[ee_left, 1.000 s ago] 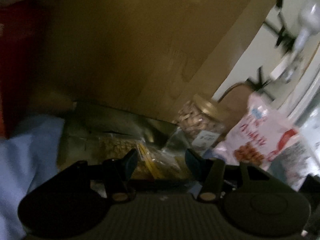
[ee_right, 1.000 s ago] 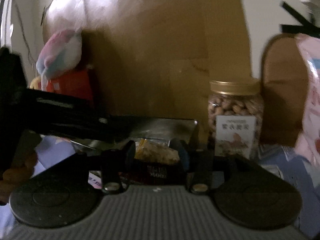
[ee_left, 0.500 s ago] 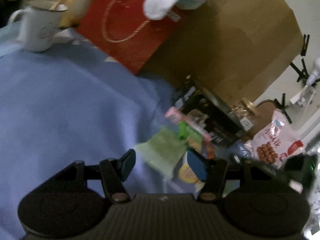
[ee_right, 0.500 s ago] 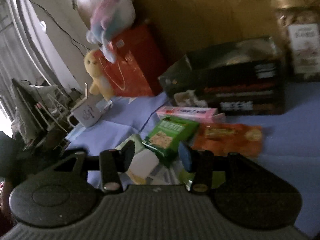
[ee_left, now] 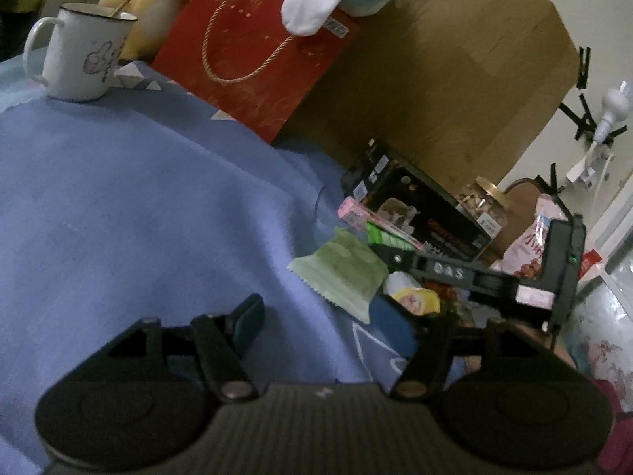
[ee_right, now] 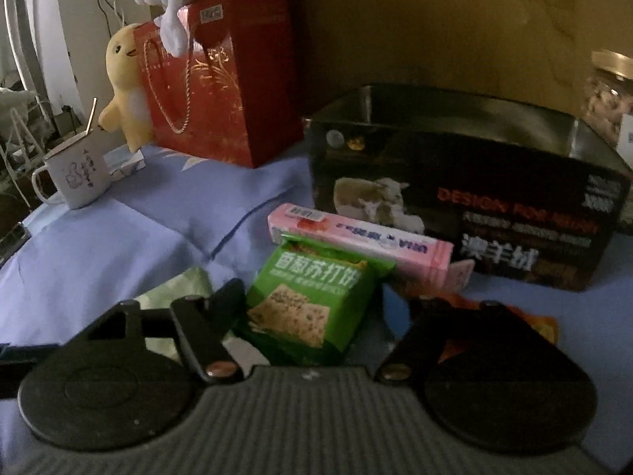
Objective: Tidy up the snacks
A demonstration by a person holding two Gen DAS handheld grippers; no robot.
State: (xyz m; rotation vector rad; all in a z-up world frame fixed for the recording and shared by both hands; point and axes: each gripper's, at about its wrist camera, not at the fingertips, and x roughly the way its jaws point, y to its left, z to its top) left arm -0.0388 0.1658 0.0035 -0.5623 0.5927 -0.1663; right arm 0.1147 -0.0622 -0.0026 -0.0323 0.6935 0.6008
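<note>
Both grippers' jaws have just been opened wide, and the right gripper (ee_right: 312, 301) is now brought around the green cracker pack (ee_right: 312, 301), not yet squeezed.

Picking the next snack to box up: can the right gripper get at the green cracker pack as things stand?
Probably yes. The right gripper, its jaws just opened wider, is open with the green cracker pack lying between its fingers, not yet pinched. Nothing lies over the pack; the pink box sits just behind it.
</note>
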